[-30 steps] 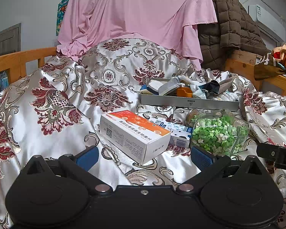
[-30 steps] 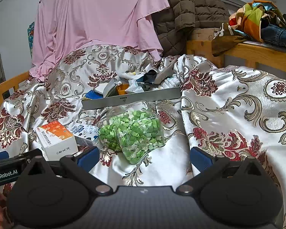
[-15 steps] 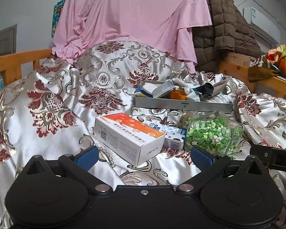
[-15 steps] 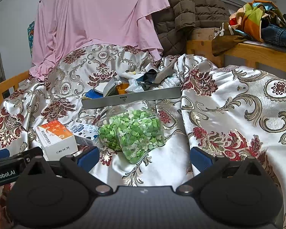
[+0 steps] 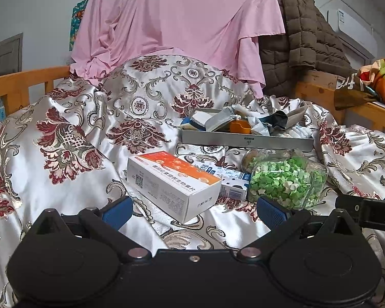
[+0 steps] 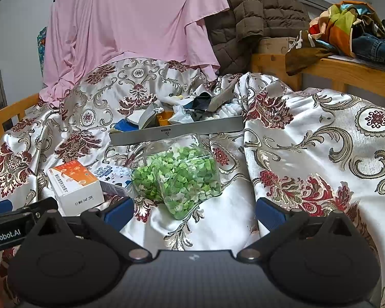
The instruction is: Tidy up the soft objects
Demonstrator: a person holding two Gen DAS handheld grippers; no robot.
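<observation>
Both grippers hover low over a bed draped in a glossy floral satin cover (image 5: pixel 71 133), and each has its fingers spread wide with nothing between them. In the left wrist view the left gripper (image 5: pixel 193 211) sits at the bottom centre, its blue fingers (image 5: pixel 116 209) flanking an orange-and-white medicine box (image 5: pixel 172 183) that lies on the cover just ahead. A smaller blue-and-white box (image 5: pixel 228 182) is tucked behind it, touching a clear jar of green paper stars (image 5: pixel 285 178) lying on its side toward the right. In the right wrist view the right gripper (image 6: pixel 193 211) points at that jar, which rests at the frame's centre. Beyond these, in the middle of both views, a shallow grey tray (image 5: pixel 246 140) holds a jumble of soft cloth items and small packets (image 5: pixel 256 123). A pink sheet (image 5: pixel 182 18) hangs across the top of the frame, with a brown quilted jacket (image 5: pixel 300 41) at the upper right.
</observation>
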